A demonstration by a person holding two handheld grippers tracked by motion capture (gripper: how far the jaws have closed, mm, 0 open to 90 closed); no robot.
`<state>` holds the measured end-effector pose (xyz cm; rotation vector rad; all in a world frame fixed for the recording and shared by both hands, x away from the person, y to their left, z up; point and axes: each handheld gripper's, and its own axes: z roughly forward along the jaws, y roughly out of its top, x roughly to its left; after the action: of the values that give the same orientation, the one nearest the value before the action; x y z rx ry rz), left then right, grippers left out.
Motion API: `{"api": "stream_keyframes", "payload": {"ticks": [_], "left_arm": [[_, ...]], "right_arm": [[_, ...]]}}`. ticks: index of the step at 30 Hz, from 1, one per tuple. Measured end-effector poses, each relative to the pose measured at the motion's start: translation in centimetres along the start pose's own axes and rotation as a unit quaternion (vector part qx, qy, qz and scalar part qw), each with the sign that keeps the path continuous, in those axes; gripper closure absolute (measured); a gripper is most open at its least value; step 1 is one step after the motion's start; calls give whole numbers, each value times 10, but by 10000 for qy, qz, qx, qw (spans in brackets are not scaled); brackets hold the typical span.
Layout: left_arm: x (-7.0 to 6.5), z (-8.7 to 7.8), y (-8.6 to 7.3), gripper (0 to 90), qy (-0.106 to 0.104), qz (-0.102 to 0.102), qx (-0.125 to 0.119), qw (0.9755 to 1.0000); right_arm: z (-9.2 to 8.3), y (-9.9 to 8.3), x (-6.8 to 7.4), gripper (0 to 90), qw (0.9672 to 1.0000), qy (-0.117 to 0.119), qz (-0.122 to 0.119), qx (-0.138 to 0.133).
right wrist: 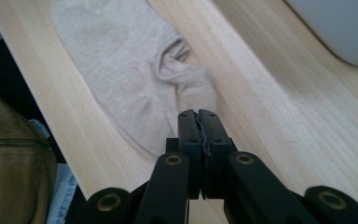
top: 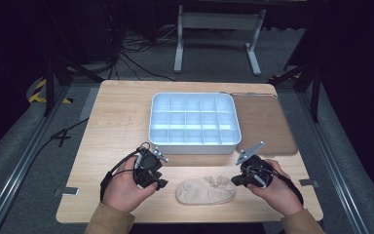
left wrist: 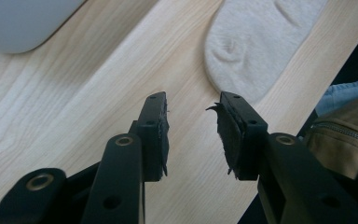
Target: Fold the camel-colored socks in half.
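Right, the sock (top: pixel 205 190) lies flat near the front edge of the table (top: pixel 117 122), abt midway btwn its left and right edges, toe end pointing left, opening end to the right. It's beige, a bit crumpled at the opening.

Left gripper (top: pixel 161 184) sits just left of the sock's toe end, held in the person's left hand (top: pixel 124 187). Jaws stand apart w/ nothing btwn them; in the left gripper view (left wrist: pixel 193 123) bare wood shows thru the gap and the sock's rounded toe (left wrist: pixel 256 46) lies just past the right-hand jaw tip, close but not clamped. Whether the tip brushes the fabric, can't tell.

Right gripper (top: pixel 234 180) is at the sock's other end, in the right hand (top: pixel 275 187). Its jaws are pressed together; in the right gripper view (right wrist: pixel 199 114) the two black pads meet w/ no gap, tips right at the edge of the sock (right wrist: pixel 130 79) near the crumpled opening. Can't tell if any fabric is pinched in there; looks like none.

Behind both grippers, toward the middle of the table, stands a white tray (top: pixel 195 141) w/ many small compartments. A brown mat (top: pixel 265 126) lies just right of the tray, reaching toward the right edge. Tan sleeves (top: pixel 109 219) come in over the front edge.
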<state>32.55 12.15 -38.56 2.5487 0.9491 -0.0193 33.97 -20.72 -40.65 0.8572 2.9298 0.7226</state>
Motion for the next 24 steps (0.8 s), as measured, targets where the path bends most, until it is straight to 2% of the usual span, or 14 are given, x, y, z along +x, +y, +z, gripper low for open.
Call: {"api": "stream_keyframes", "payload": {"ticks": [3, 4, 9, 14, 19, 24], "left_arm": [[-1, 3, 4, 622, -97, 61, 65, 9999], [-3, 6, 6, 612, -210, 52, 143, 9997], [-5, 11, 11, 590, -290, 95, 232, 9993], [-7, 16, 13, 579, -253, 142, 255, 9993], [-10, 24, 14, 575, -303, 113, 413, 9986], [-10, 29, 15, 569, -277, 125, 421, 9987]], "right_arm": [[4, 0, 4, 899, 9999, 86, -38, 37], [5, 0, 5, 899, 9999, 105, -48, 59], [15, -1, 10, 899, 9996, 211, -85, 146], [25, 0, 16, 899, 9992, 272, -148, 241], [37, 2, 23, 898, 9981, 396, -242, 395], [45, 2, 25, 899, 9976, 318, -274, 557]]}}
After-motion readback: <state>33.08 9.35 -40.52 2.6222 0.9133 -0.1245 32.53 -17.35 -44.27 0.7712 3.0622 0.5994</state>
